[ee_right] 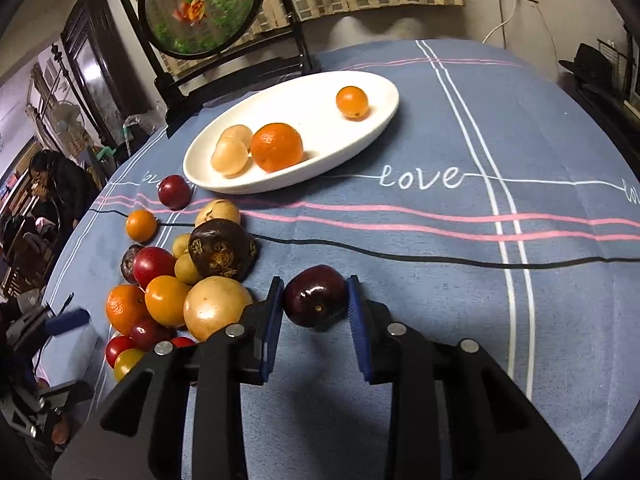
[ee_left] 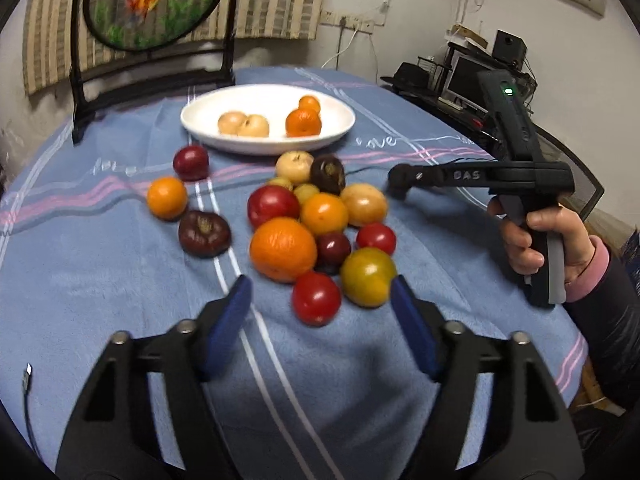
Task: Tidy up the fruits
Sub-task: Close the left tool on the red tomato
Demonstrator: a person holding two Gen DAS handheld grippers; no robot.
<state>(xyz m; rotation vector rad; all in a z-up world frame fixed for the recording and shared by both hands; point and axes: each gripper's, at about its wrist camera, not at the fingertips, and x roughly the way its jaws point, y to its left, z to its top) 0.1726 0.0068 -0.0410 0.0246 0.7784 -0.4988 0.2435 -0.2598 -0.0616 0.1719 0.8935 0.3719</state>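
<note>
Blue tablecloth holds scattered fruit. Right gripper pinches a dark plum just above it; left gripper hovers spread wide. Next, likely, carry it to the white plate.

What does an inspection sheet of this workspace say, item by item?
Surface: round table under a blue cloth with white and pink stripes and the word "love".
Job's things: white dish holds two oranges and two pale fruits; a loose pile of red, orange, yellow and dark fruits lies in front of it.
Clutter: nothing seen.
Grippers: right gripper shut on a dark plum; left gripper open, empty, near the pile.
Cables: thin black cable crosses the cloth.
Surroundings: round fish picture on a black stand behind the dish; striped curtain; monitor on a side desk; a person at far left.
</note>
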